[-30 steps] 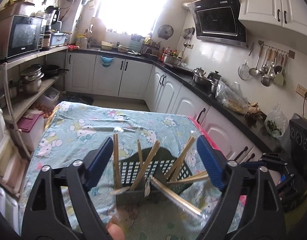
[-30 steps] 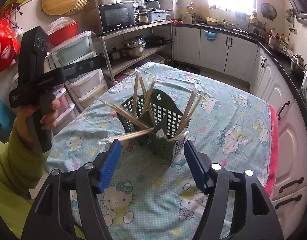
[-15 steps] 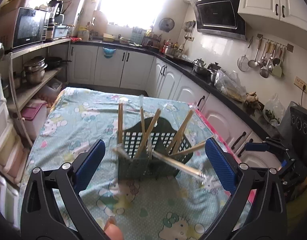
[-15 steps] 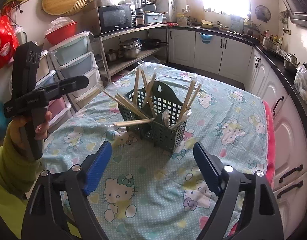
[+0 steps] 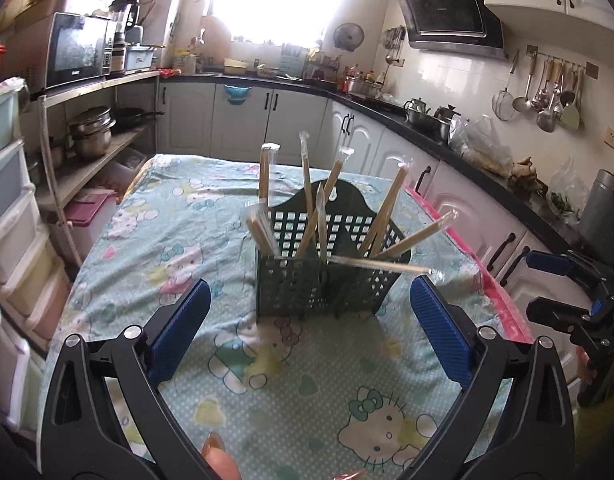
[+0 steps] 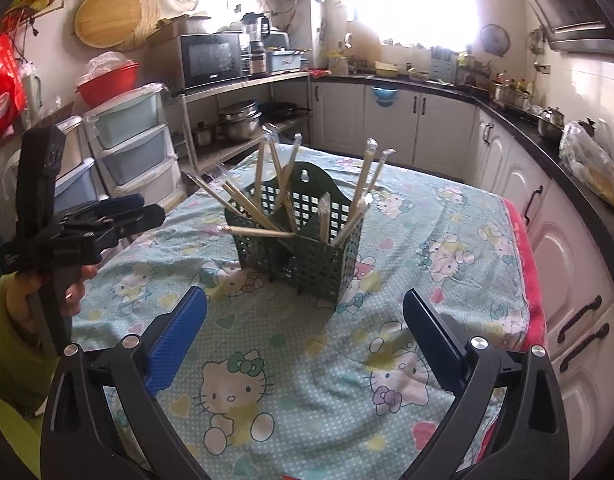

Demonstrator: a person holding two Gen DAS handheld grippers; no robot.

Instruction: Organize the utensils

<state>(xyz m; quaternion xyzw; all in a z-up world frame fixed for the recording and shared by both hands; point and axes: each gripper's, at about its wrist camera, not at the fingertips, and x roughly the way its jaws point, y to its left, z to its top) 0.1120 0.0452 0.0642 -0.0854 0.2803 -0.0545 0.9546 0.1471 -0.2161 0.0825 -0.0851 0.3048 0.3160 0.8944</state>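
A: Where are the chopsticks (image 5: 323, 216) kept?
B: In the green basket (image 5: 327, 280) mid-table, mostly tips-up, fanned; one lies nearly level.
A: Grippers?
B: Left gripper (image 5: 309, 320) spread wide, empty; right gripper (image 6: 305, 330) opening, nothing between.

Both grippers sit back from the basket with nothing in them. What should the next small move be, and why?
Probably close the left gripper on the chopstick lying almost flat across the basket rim and stand it up; the others lean upright. The right gripper, still opening, holds nothing.
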